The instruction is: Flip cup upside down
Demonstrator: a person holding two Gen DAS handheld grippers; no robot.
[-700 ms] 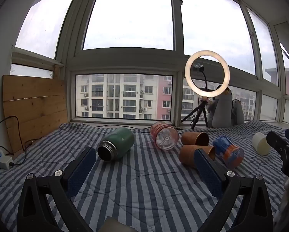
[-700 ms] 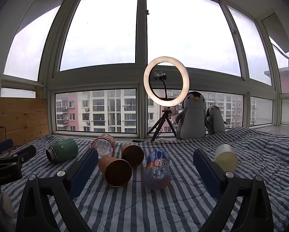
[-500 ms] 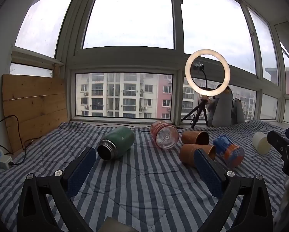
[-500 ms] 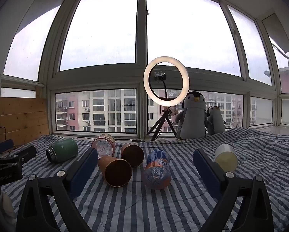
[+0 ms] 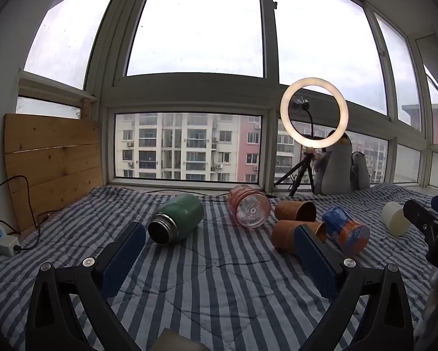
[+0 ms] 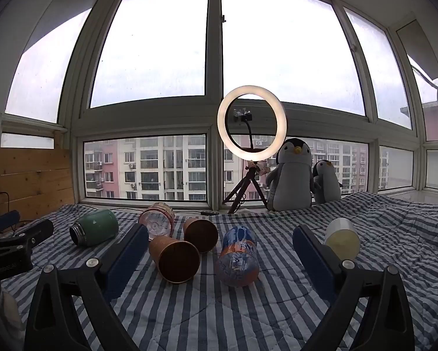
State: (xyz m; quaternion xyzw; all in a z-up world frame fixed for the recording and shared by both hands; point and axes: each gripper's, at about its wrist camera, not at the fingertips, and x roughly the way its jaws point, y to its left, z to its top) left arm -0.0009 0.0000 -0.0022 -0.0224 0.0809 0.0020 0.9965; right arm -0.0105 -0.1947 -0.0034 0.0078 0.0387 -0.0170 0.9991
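Brown cup (image 6: pixel 175 259) lies sideways; mouth faces the camera.

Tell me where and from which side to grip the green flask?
Grip the green flask across the middle of its round body, probably from above with the left gripper, one finger on each long side. It lies on its side on the blanket, mouth toward the camera, nothing touching it.

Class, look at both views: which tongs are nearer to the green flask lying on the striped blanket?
Left. The left tongs hang open just short of the green flask, which lies ahead near their left finger. The right tongs point at the cups, with the flask far off to their left.
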